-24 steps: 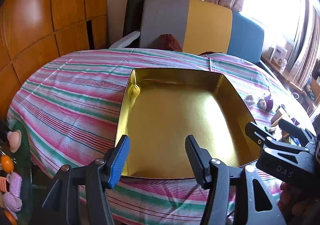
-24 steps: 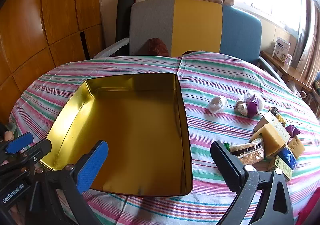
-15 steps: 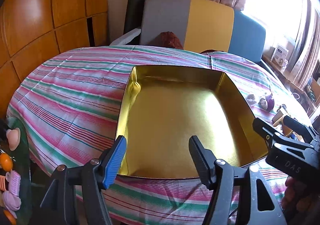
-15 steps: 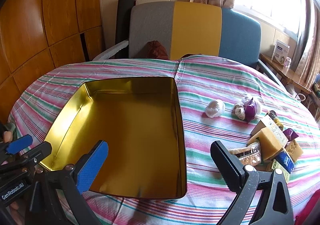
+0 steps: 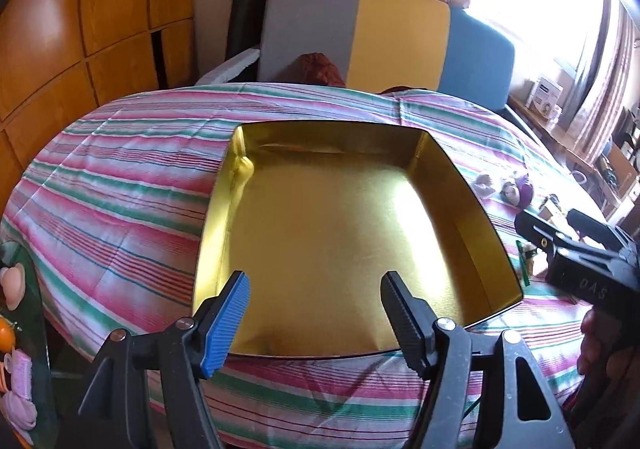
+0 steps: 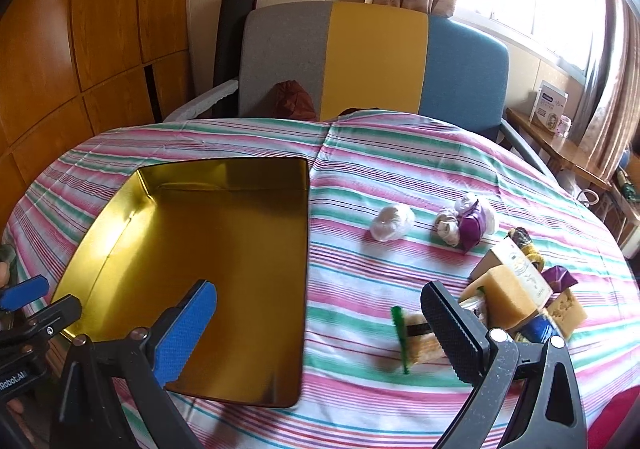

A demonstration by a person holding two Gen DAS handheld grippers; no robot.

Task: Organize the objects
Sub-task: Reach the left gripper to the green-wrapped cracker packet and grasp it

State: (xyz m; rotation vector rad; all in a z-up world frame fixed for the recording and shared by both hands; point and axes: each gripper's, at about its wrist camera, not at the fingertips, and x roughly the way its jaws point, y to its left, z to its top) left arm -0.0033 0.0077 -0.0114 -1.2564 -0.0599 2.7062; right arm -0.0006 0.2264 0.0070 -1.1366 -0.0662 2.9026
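One gold tin (image 6: 224, 249), perhaps ten small items; both tools (image 5: 314, 313) (image 6: 320, 323) gape wide, empty.

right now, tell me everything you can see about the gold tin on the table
The gold tin is a shallow rectangular tray with no lid on it, shiny yellow metal inside, with low upright walls and rounded corners. It is empty; only glare and reflections show on its floor. It sits flat on the striped tablecloth, left of the small wrapped items. Nothing touches it: the left claw and right claw hover open above its near edge.
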